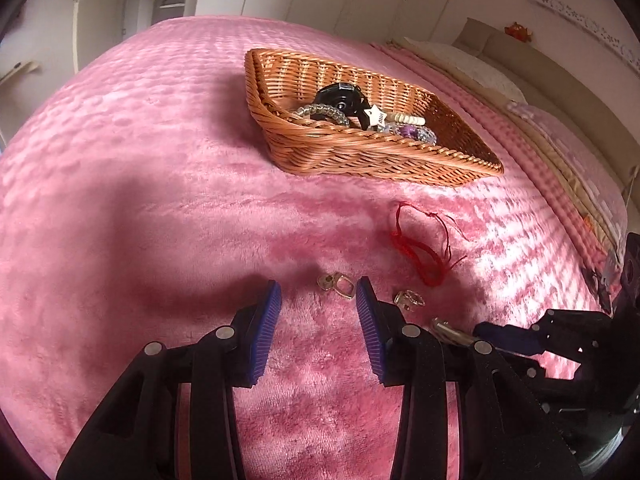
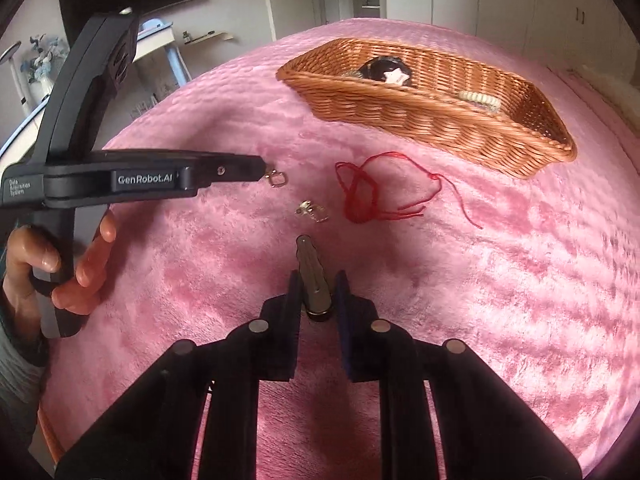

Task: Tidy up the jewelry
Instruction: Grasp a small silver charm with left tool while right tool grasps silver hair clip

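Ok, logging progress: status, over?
Left tongs open over a ring. Right tongs shut on metal clip. Basket path unobstructed.

Left hand-held gripper (image 1: 319,294) low, jaws wide apart — right hand-held gripper (image 2: 318,280) clamped, jaws narrow

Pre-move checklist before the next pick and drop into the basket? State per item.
1. Left claw open: ok, fingers spread wide.
2. Left claw lined up on a ring: ok, the ring lies on the blanket just ahead, between the fingertips.
3. Right claw has a load: ok, shut on a metal clip.
4. Clip grip secure: cannot tell, its tip sticks out well past the fingers.
5. Basket has room: ok, the near end holds a watch and bracelets, the rest is bare.
6. Loose items left: not ok, second ring and red cord still on the blanket.
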`<move>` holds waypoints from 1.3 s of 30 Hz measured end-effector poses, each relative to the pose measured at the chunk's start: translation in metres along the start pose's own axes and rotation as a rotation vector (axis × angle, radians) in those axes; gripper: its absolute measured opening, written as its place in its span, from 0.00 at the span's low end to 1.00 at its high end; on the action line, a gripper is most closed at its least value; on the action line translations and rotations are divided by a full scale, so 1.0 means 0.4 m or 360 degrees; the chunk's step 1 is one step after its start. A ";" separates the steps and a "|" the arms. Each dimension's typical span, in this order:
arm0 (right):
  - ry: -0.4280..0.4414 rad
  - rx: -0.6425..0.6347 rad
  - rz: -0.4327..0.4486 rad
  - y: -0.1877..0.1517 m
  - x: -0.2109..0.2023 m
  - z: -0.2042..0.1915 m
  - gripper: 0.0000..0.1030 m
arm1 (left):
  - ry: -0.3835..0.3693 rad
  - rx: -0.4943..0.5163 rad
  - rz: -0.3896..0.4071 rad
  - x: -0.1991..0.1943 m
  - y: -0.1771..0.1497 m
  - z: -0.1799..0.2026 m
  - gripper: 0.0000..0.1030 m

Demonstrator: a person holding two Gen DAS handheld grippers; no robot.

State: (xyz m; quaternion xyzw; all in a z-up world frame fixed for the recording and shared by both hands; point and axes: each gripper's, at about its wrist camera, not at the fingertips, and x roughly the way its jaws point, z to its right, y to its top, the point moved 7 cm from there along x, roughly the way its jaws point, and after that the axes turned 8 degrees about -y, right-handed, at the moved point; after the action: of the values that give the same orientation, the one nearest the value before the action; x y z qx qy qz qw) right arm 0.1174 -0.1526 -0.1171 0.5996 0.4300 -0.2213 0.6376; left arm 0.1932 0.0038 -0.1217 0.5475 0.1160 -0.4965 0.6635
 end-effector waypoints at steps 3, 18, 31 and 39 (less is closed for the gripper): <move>-0.0105 0.0130 0.0014 -0.003 -0.009 0.061 0.14 | 0.0025 0.0042 -0.0010 0.014 0.005 0.011 0.36; -0.0157 0.0268 -0.0027 -0.030 0.003 0.089 0.14 | 0.0205 0.0213 -0.0027 0.062 0.008 0.038 0.24; -0.0146 0.0228 0.0025 -0.032 -0.005 0.072 0.19 | 0.0091 0.0131 0.0053 0.032 0.007 0.027 0.08; -0.0090 0.0280 0.0120 -0.017 -0.055 0.084 0.19 | -0.0115 0.0038 0.0186 -0.052 0.011 0.044 0.08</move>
State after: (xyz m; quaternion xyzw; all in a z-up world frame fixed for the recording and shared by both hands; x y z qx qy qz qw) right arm 0.1098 -0.1910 -0.1061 0.6626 0.3679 -0.2508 0.6023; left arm 0.1797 -0.0004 -0.0979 0.5429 0.0539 -0.4777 0.6885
